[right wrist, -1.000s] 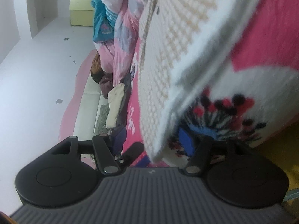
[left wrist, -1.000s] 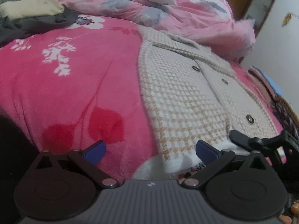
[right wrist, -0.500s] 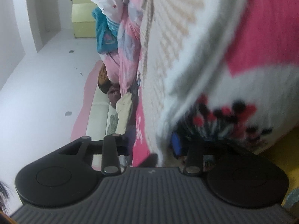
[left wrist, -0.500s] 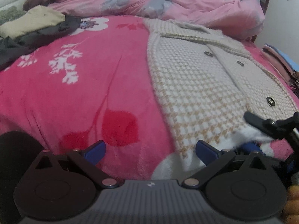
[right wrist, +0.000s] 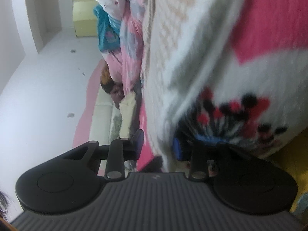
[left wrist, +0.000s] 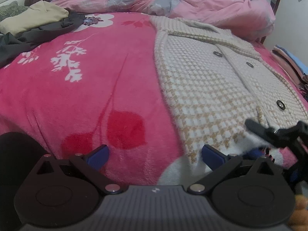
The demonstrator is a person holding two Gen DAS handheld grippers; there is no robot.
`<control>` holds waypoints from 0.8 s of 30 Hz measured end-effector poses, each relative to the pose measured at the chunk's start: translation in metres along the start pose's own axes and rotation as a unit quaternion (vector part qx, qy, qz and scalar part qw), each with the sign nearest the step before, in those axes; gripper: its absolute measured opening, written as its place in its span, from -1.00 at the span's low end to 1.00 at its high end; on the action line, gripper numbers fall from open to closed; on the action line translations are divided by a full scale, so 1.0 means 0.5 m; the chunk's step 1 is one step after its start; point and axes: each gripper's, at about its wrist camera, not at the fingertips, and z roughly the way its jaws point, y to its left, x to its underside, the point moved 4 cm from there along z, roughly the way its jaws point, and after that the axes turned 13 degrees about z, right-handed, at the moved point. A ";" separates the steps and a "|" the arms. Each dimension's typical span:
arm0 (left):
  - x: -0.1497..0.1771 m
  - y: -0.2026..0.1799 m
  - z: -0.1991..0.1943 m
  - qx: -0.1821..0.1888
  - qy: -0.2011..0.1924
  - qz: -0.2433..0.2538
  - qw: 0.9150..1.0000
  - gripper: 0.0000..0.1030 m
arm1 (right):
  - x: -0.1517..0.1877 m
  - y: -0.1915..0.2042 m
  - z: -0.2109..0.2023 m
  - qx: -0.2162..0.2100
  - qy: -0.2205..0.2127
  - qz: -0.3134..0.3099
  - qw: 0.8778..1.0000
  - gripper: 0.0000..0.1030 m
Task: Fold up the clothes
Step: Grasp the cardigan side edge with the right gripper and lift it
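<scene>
Pink bedspread (left wrist: 80, 96), checked coat's (left wrist: 207, 88) hem between closing right tongs (right wrist: 158, 148)

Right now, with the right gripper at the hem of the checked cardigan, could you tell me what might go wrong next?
1. The right gripper has just been closing with the hem of the checked cardigan between its fingers; the view is blurred, so the bite may be thin and could slip.
2. It might pinch the pink blanket underneath too.
3. The left gripper stands open over bare blanket, so a one-sided lift could skew the fold.
</scene>
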 end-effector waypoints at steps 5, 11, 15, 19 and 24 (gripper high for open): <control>0.001 0.001 0.004 -0.001 0.000 0.001 1.000 0.99 | -0.005 -0.012 0.000 -0.013 -0.008 0.013 1.000 -0.40; 0.000 0.004 0.005 0.002 0.000 0.002 1.000 0.99 | 0.012 -0.022 0.023 -0.004 0.011 0.015 1.000 -0.41; 0.002 0.007 0.006 0.003 -0.003 0.002 1.000 0.99 | 0.019 -0.021 0.034 0.002 0.024 0.012 1.000 -0.41; 0.004 0.008 0.006 0.004 -0.005 0.003 1.000 1.00 | 0.020 -0.026 0.031 0.002 0.029 0.018 0.999 -0.41; 0.005 0.004 0.007 0.004 -0.005 0.001 1.000 1.00 | 0.022 -0.028 0.027 0.000 0.030 0.025 0.999 -0.41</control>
